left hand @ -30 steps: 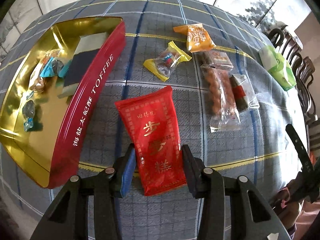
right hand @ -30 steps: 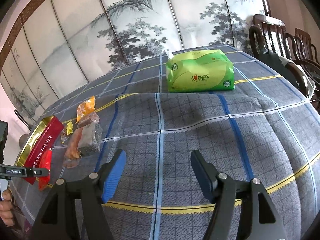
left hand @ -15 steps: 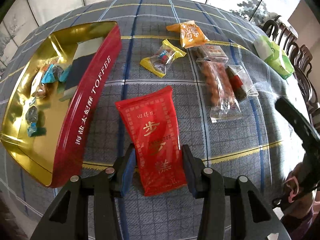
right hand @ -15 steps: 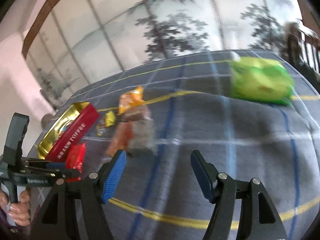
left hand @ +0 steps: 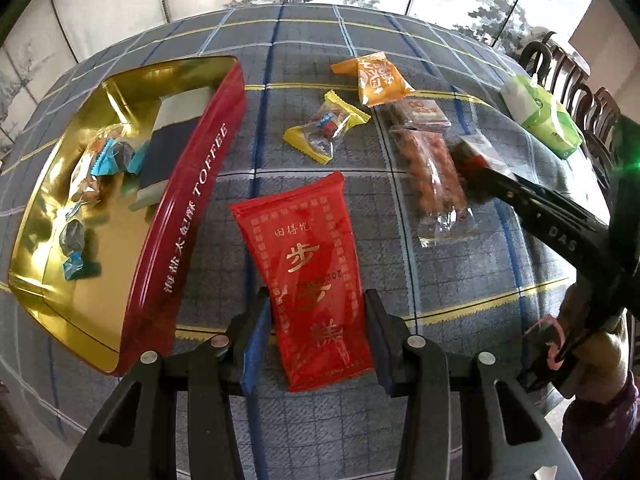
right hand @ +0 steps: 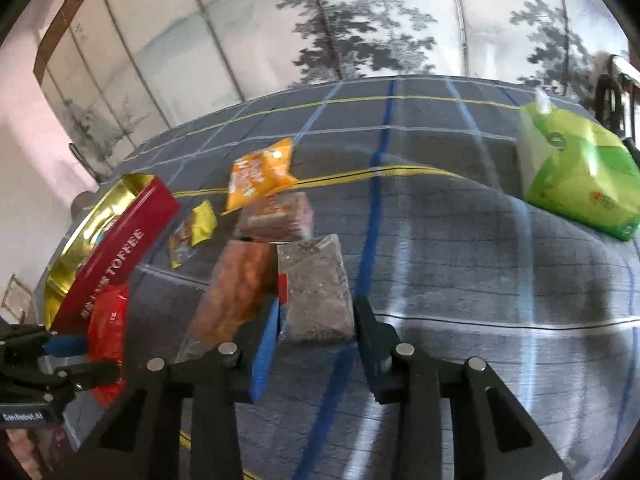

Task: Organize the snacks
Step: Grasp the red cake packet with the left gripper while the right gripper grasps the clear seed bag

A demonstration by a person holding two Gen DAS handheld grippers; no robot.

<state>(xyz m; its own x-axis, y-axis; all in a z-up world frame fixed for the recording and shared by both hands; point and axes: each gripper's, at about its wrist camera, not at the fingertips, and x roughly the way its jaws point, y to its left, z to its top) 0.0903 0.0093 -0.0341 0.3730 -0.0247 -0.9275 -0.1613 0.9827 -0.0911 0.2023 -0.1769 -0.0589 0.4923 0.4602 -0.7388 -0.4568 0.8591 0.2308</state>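
My left gripper [left hand: 316,340] is shut on the near end of a red snack packet [left hand: 304,264], which lies flat on the checked cloth beside the open red and gold toffee tin [left hand: 188,208]. The tin holds several wrapped sweets [left hand: 104,160]. My right gripper [right hand: 314,328] is open, its fingers on either side of a clear packet of dark grey snack [right hand: 316,288]. Left of that lie a clear packet of orange-brown snacks [right hand: 236,292], a reddish packet [right hand: 280,216], an orange packet [right hand: 260,172] and a yellow-ended sweet [right hand: 192,232].
A green tissue pack [right hand: 576,176] sits at the far right of the table, near dark wooden chairs [left hand: 568,76]. A painted folding screen stands behind the table. The right gripper's arm [left hand: 560,224] crosses the right side of the left wrist view.
My right gripper has swung left and forward from the tissue pack area to the grey snack packet. My left gripper has stayed closed on the red packet.
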